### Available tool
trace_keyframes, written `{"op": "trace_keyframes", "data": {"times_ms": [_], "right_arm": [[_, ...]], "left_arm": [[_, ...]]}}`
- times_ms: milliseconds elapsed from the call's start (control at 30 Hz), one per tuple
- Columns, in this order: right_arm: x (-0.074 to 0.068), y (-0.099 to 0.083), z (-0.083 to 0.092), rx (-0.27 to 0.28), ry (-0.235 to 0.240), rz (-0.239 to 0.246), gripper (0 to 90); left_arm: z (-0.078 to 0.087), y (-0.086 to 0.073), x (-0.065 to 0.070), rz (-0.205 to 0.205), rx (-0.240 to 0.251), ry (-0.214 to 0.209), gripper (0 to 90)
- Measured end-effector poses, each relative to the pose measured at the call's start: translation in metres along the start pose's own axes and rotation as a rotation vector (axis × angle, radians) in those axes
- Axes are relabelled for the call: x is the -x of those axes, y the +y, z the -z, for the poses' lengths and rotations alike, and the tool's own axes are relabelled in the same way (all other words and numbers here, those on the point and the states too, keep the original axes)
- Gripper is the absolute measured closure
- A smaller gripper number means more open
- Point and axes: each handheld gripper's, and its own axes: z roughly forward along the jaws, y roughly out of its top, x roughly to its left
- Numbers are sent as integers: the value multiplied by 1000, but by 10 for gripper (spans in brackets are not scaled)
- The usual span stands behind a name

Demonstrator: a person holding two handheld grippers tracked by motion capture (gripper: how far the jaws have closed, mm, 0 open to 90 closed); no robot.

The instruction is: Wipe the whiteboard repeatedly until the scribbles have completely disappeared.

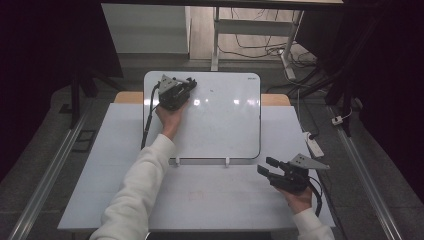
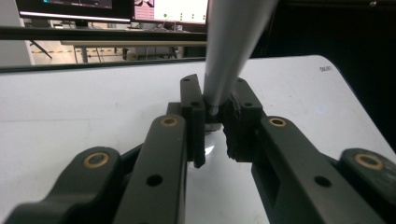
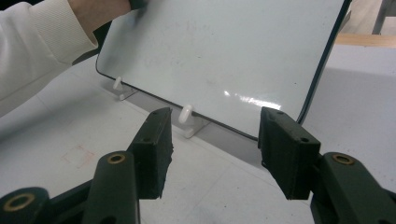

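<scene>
**A:** Where was the left gripper [image 1: 187,86]?

**B:** In the high view it sat over the upper left part of the whiteboard [image 1: 220,125], jaws pointing toward the board's far edge. The person's left hand [image 1: 170,117] and white sleeve [image 1: 135,200] trailed back from it toward the table's near edge.

**A:** And its jaws?

**B:** Clamped together on a grey, tapered pen-like rod [image 2: 233,46]. In the left gripper view the rod rose up and away from the pads, its narrow end pinched between them, with the white board surface right below and ahead of the jaws.

**A:** The right gripper [image 1: 264,166]?

**B:** Its jaws stood apart with nothing between them. It was off the board, over the table [image 1: 100,165] near the board's lower right corner. In the right gripper view the whiteboard lay just ahead of the jaws, tilted on small white clips [image 3: 186,114], one of which sat ahead of the left jaw.

**A:** Were the two grippers close?

**B:** No, well apart, with the board's face between them.
</scene>
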Motion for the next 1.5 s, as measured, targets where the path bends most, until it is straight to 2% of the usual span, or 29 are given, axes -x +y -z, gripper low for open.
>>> {"op": "trace_keyframes", "data": {"times_ms": [67, 100, 133, 233, 300, 333, 400, 500, 567, 667, 733, 800, 900, 967, 1033, 1133, 1200, 1300, 1400, 1500], "right_arm": [[-1, 1, 0, -1, -3, 3, 447], [-1, 1, 0, 0, -3, 3, 447], [-1, 1, 0, 1, -2, 4, 447], [-1, 1, 0, 3, -2, 2, 447], [0, 1, 0, 5, -5, 2, 447], [0, 1, 1, 6, -1, -1, 447], [2, 1, 2, 7, -4, -2, 446], [2, 1, 2, 9, -2, -2, 447], [2, 1, 3, 10, -1, -3, 447], [1, 1, 3, 11, -5, -2, 447], [1, 2, 3, 9, -7, 0, 447], [0, 2, 2, 8, -7, 1, 446], [0, 2, 1, 10, -4, 0, 446], [0, 2, 2, 9, -6, 2, 446], [0, 2, 2, 10, -5, 2, 446], [1, 2, 2, 13, -3, -1, 446], [1, 2, 1, 12, -1, 2, 447], [-1, 3, 1, 14, -1, 5, 446], [-1, 3, 1, 14, -4, 3, 446], [-2, 3, -1, 12, -3, 6, 446]], "left_arm": [[-8, -3, 13, -12, -8, -33, 782], [-19, -7, 32, -45, -18, -62, 783], [-19, -7, 32, -45, -18, -62, 783], [-32, -10, 52, -62, -31, -101, 783], [-33, -10, 57, -88, -39, -98, 783], [-31, -9, 54, -92, -40, -97, 783], [-24, -6, 42, -96, -42, -71, 783], [-8, 0, 16, -60, -28, -22, 783], [-3, 2, 5, -34, -21, -9, 783], [-6, 1, 10, -42, -19, -9, 783], [-12, -2, 20, -47, -22, -32, 783], [-22, -5, 36, -64, -27, -62, 783], [-29, -6, 47, -77, -30, -75, 783], [-27, -4, 44, -78, -34, -78, 783], [-20, -2, 35, -89, -40, -54, 783], [-6, 3, 13, -58, -34, -13, 783], [4, 5, 0, -52, -29, 18, 783], [14, 5, -15, -29, -23, 34, 782], [13, 4, -12, -34, -22, 34, 783], [3, 4, -1, -49, -25, 8, 783]]}}
